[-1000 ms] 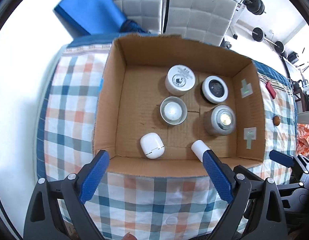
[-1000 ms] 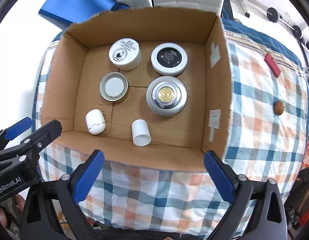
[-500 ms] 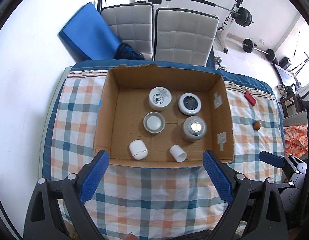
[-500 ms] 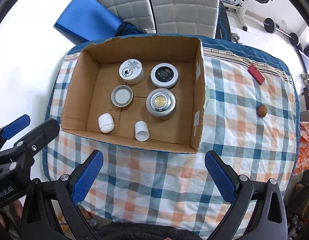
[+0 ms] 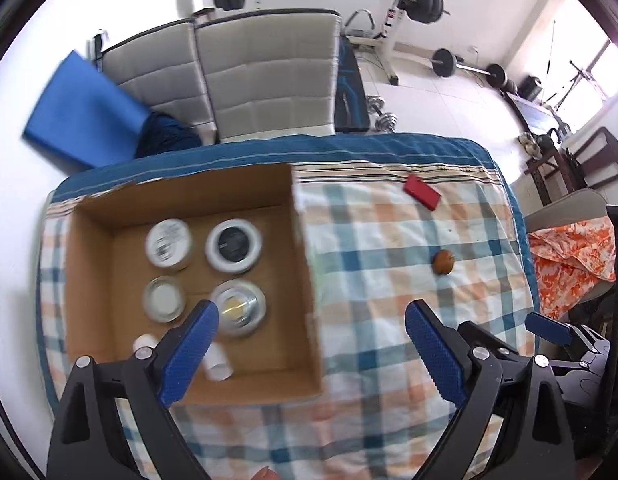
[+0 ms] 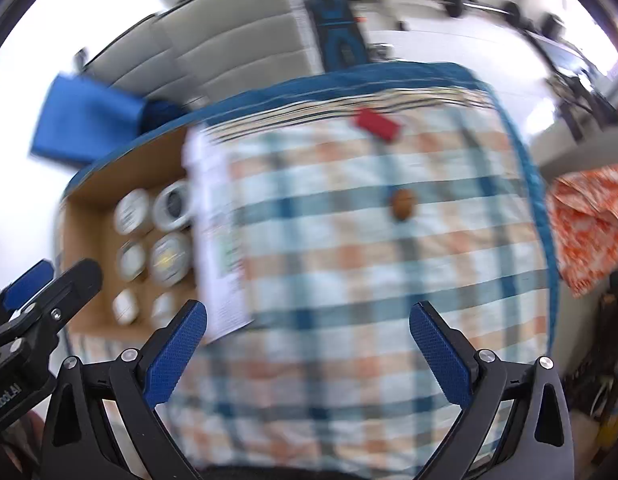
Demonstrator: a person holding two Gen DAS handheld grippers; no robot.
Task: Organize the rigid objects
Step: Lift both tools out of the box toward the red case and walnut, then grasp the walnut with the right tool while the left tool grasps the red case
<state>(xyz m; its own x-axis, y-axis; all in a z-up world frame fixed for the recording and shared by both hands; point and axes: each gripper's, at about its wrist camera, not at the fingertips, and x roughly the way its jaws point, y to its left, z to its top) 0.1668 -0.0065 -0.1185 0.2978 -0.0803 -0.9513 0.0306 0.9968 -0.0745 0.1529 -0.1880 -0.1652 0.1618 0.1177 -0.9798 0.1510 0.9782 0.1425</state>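
Through my left wrist view, my left gripper [image 5: 311, 318] hangs released, its blue pads spread wide with nothing between them, above the near edge of the cardboard box [image 5: 305, 264] on the checked cloth [image 5: 373, 280]. This view is the sharper one: inside the box I see a white jar with a printed lid [image 5: 167, 241] at the far left, a black-topped jar with a white rim [image 5: 233, 245] beside it, a small open tin [image 5: 163, 300] nearer, a silver tin with a gold centre [image 5: 239, 307] to its right, and two white pieces by the near wall, a small white case [image 5: 144, 342] and a white cylinder [image 5: 217, 365], both partly hidden by my left finger. The lid's printing is too blurred to read. To the right of the box, well apart from it, a red block [image 5: 422, 192] lies far and a small brown round object [image 5: 442, 262] sits nearer. My right gripper [image 5: 547, 327] shows only a blue tip at the right edge. In the right wrist view everything is smeared by motion; my right gripper [image 6: 307, 320] is also released and empty over bare cloth, with the box pushed to the left and its contents mere pale blobs. Only this view shows my left gripper's side, whose white lettering is cut off and unreadable.
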